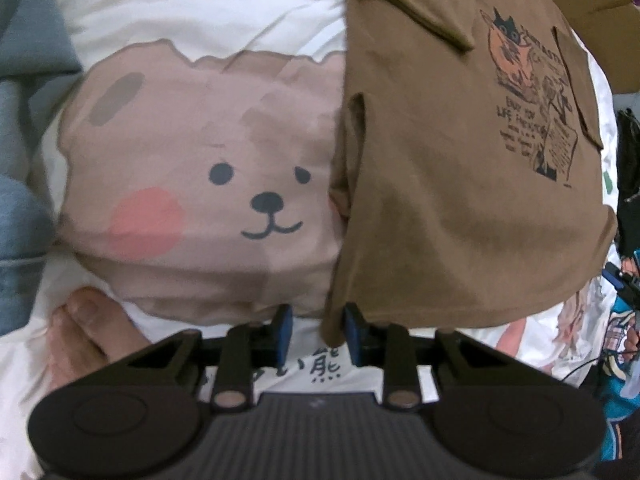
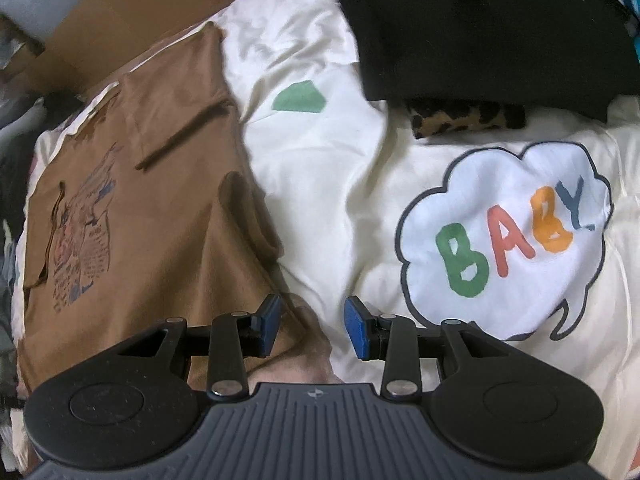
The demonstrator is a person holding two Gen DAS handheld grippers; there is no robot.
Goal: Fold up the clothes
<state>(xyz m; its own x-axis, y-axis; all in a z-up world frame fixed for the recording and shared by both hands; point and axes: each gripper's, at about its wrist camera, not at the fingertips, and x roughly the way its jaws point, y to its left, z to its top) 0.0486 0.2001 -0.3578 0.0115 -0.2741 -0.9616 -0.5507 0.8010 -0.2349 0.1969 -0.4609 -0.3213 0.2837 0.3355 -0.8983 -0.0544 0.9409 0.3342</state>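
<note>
Plainly, in the left wrist view the left gripper (image 1: 317,330) stands part open astride the near corner of the brown shirt (image 1: 460,184), which lies at two o'clock from the bear print (image 1: 208,184); closing askew could catch only one layer. From the right wrist, the right gripper (image 2: 313,326) gapes empty, the shirt's hem at its nine o'clock side, so a lone pull might skew the fold.
</note>
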